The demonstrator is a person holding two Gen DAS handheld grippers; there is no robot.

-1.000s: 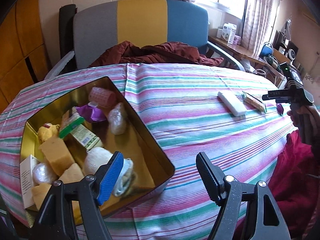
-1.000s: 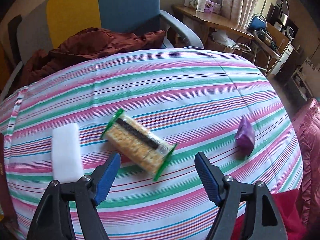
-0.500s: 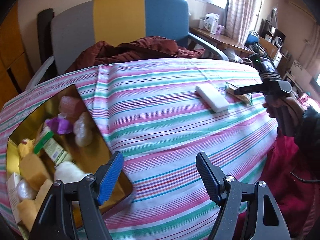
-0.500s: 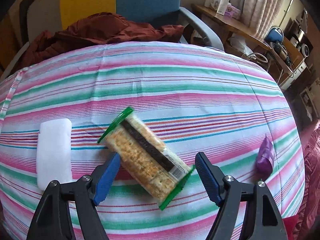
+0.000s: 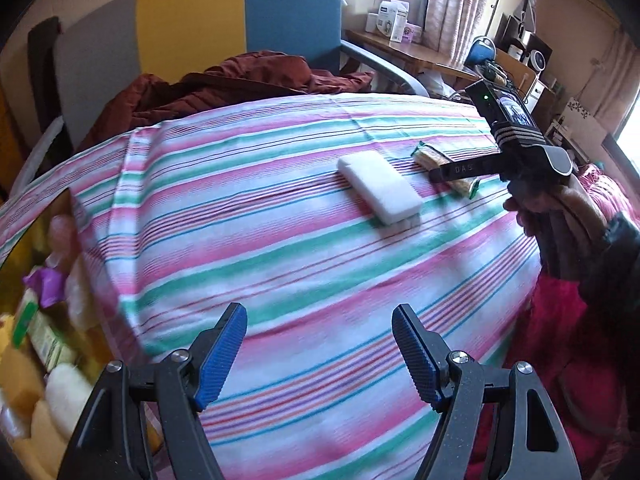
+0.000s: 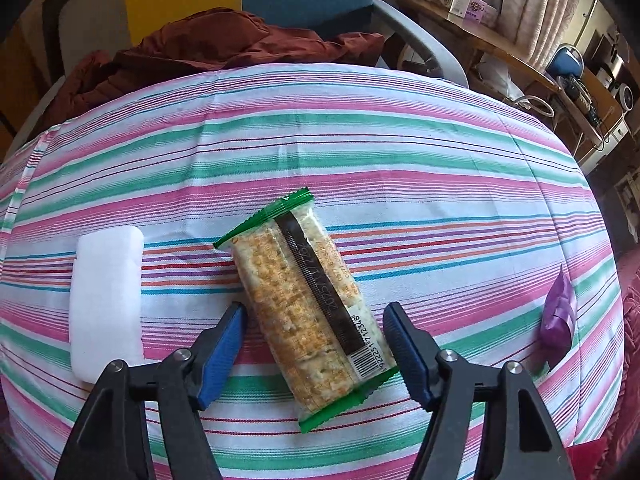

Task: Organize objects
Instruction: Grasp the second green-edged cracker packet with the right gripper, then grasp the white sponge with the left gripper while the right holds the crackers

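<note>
The right gripper (image 6: 312,336) has closed in on the cracker packet (image 6: 306,308), which now lies between its wide-open fingers on the striped tablecloth (image 6: 360,152). The left gripper (image 5: 318,344), also wide open and empty, has swung right, leaving the gold tin (image 5: 24,320) blurred and cut off at the left edge. A white block (image 6: 106,304) lies near the packet, and a purple wrapper (image 6: 558,320) well apart.

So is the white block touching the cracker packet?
Apart. In the right wrist view a strip of striped tablecloth shows plainly between the white block and the cracker packet.
</note>
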